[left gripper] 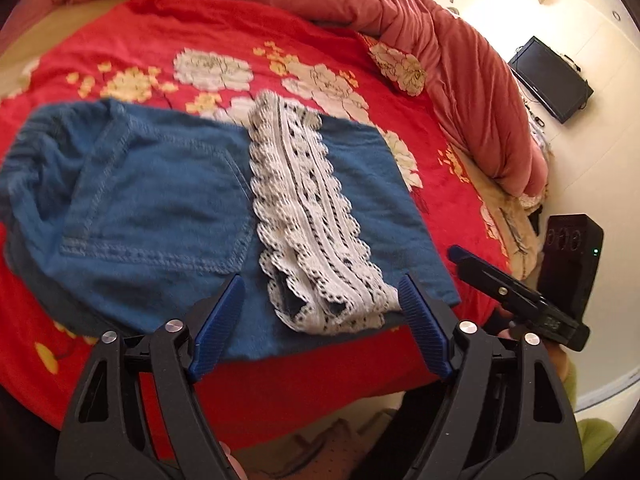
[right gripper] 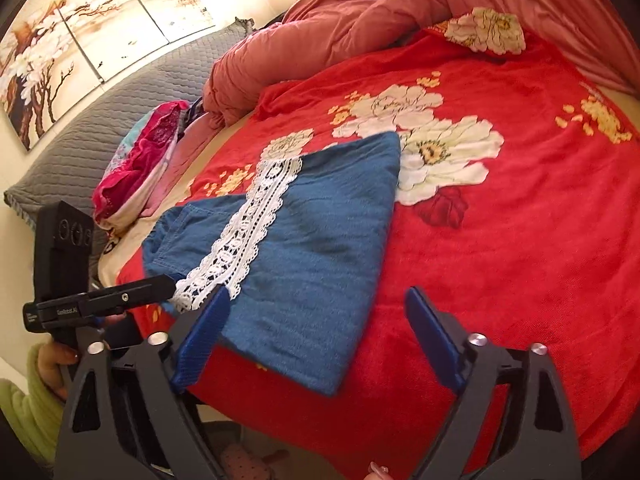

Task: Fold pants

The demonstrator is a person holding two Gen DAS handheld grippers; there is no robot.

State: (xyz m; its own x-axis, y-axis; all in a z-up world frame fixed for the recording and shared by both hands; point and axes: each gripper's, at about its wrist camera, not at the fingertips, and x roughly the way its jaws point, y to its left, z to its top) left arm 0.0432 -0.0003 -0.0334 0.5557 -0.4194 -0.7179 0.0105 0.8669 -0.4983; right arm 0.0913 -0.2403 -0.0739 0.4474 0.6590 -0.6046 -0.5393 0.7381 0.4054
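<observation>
Folded pants (left gripper: 160,208) on blanket (right gripper: 520,240), both tongs empty

The pants (left gripper: 160,208) lie flat on the blanket (right gripper: 520,220) near the bed's front edge, with the lace strip (left gripper: 304,216) running across them from front to back. Behind the pants, the bunched quilt (right gripper: 360,20) sits along the far side of the blanket. In the right wrist view, a heap of clothes (right gripper: 140,160) lies left of the pants, off the blanket. Both grippers, left gripper (left gripper: 320,312) and right gripper (right gripper: 316,328), hang at the pants' near edge, side by side.
</observation>
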